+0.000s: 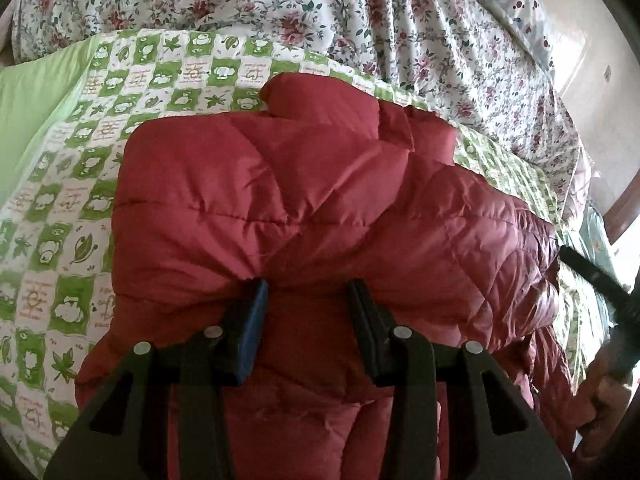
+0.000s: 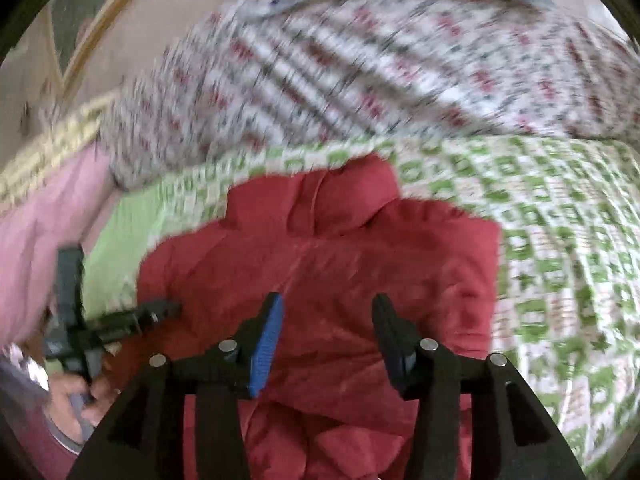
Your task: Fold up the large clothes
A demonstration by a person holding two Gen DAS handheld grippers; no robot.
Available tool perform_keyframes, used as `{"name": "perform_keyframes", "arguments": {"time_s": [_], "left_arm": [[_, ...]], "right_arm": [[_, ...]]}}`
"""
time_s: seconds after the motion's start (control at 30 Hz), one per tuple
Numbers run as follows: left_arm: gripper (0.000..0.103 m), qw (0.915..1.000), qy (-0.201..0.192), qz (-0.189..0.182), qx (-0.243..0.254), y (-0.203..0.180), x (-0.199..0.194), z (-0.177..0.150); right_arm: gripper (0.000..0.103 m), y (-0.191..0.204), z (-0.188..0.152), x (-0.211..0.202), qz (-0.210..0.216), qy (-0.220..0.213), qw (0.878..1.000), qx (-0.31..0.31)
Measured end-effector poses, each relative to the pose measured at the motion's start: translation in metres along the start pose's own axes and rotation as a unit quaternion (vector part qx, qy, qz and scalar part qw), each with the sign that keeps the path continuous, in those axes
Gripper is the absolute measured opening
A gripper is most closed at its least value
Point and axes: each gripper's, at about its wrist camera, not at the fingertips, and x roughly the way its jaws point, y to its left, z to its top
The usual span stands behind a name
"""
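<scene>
A padded dark red jacket lies partly folded on a green-and-white checked sheet. My left gripper is shut on a thick bunched fold of the jacket, and creases run out from its pads. In the right wrist view, which is blurred, the same jacket lies with its hood at the far end. My right gripper hangs open above the jacket's middle, with nothing pinched between its fingers. The left gripper shows at the jacket's left edge, held by a hand.
A floral quilt is heaped along the far side of the bed. A plain green border runs on the left. A pink cloth lies by the bed's left edge. A black finger of the other gripper shows at the right.
</scene>
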Motion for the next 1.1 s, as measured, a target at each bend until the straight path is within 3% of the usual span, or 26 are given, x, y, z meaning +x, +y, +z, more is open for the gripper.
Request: {"name": "perform_keyframes", "arguments": {"time_s": [0.1, 0.3, 0.43, 0.6, 0.93, 1.1], "left_arm": [[0.039, 1.0, 0.0, 0.005, 0.005, -0.002, 0.001, -0.001], [0.04, 0.9996, 0.006, 0.009, 0.028, -0.004, -0.004, -0.001], [0.04, 0.9998, -0.009, 0.006, 0.015, -0.001, -0.017, 0.004], [0.04, 0.9994, 0.024, 0.019, 0.019, 0.006, 0.004, 0.002], [0.04, 0.9986, 0.032, 0.032, 0.029, 0.004, 0.013, -0.005], [0.04, 0.9981, 0.031, 0.04, 0.036, 0.001, 0.014, -0.005]], "right_arm": [[0.048, 0.001, -0.009, 0.026, -0.004, 0.033, 0.999, -0.011], [0.048, -0.021, -0.026, 0.06, -0.066, 0.079, 0.995, -0.004], [0.048, -0.029, -0.028, 0.061, -0.059, 0.082, 0.995, 0.004], [0.048, -0.027, -0.029, 0.063, -0.06, 0.081, 0.995, 0.003], [0.048, -0.026, -0.029, 0.056, -0.058, 0.07, 0.996, 0.015], [0.048, -0.006, -0.024, 0.028, -0.077, 0.029, 0.996, -0.016]]}}
